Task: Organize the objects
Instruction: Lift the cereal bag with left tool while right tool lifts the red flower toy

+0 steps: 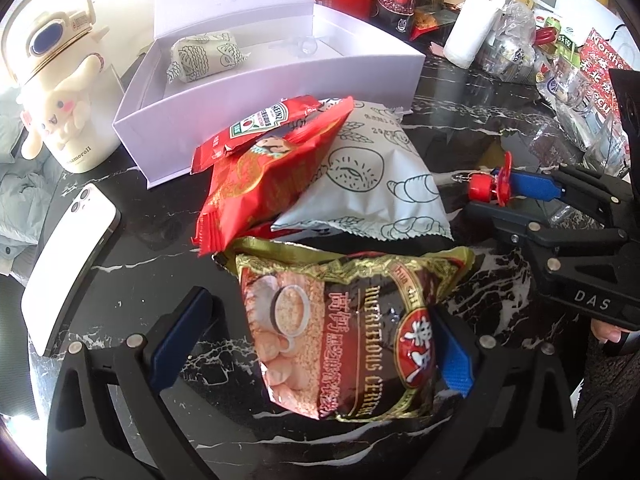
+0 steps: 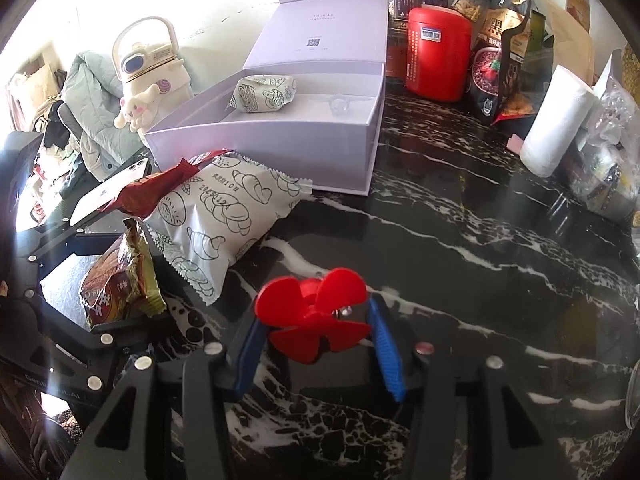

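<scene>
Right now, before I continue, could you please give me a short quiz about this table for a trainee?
1. True or false: the white box is empty.
2. What lies between the fingers of the left gripper? A spoon; B cereal packet; C sock.
3. Fill in: the Heinz ketchup sachet lies on a ___ snack packet.
Key: 1 false, it holds a bread packet; 2 B; 3 red.

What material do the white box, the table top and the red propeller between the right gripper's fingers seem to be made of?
White box: probably rigid matte cardboard; flat walls, crisp folded edges and a hinged lid.
Table top: looks like polished black marble or an imitation; white veins, and glossy reflections.
Red propeller: likely smooth moulded plastic; uniform colour, thin blades with a soft sheen.
</scene>
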A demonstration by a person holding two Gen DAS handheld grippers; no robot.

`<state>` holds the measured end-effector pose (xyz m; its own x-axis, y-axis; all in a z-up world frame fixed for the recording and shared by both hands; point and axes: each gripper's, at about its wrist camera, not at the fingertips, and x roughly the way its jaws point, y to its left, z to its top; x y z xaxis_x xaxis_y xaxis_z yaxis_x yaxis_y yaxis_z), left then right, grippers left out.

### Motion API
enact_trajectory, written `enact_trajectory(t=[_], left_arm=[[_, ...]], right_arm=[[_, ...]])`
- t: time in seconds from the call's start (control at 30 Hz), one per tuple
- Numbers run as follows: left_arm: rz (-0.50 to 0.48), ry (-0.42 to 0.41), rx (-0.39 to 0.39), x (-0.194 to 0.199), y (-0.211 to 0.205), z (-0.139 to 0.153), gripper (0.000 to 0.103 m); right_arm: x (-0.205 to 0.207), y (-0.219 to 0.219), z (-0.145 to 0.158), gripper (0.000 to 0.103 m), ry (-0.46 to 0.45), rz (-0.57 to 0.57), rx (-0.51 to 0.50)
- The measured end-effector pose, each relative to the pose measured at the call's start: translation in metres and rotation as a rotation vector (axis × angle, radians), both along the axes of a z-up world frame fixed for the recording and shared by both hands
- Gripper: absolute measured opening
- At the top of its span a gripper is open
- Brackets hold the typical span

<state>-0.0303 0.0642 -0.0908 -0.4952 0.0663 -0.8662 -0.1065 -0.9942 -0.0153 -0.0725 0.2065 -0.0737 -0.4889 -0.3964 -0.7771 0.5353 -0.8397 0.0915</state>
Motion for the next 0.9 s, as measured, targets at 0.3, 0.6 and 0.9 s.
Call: enact_trajectory(t=[0.3,0.6,0.9], left_arm=[[-0.033,-0.003,0.026,0.006,-0.001,0.008,0.07],[-0.055,0.055,0.033,0.021,-0.004,0.032,0.067],[-0.063,0.085,0.031,0.032,-0.002,0.052,0.067]], right_arm=[[0.008,0.006,0.008,0.049,-0.004,0.005,-0.051],[0.022,0.006,0.023,0.049,0.008,0.017,-0.075],[0.038,0.012,0.044,0.049,0.032,0.021,-0.092]])
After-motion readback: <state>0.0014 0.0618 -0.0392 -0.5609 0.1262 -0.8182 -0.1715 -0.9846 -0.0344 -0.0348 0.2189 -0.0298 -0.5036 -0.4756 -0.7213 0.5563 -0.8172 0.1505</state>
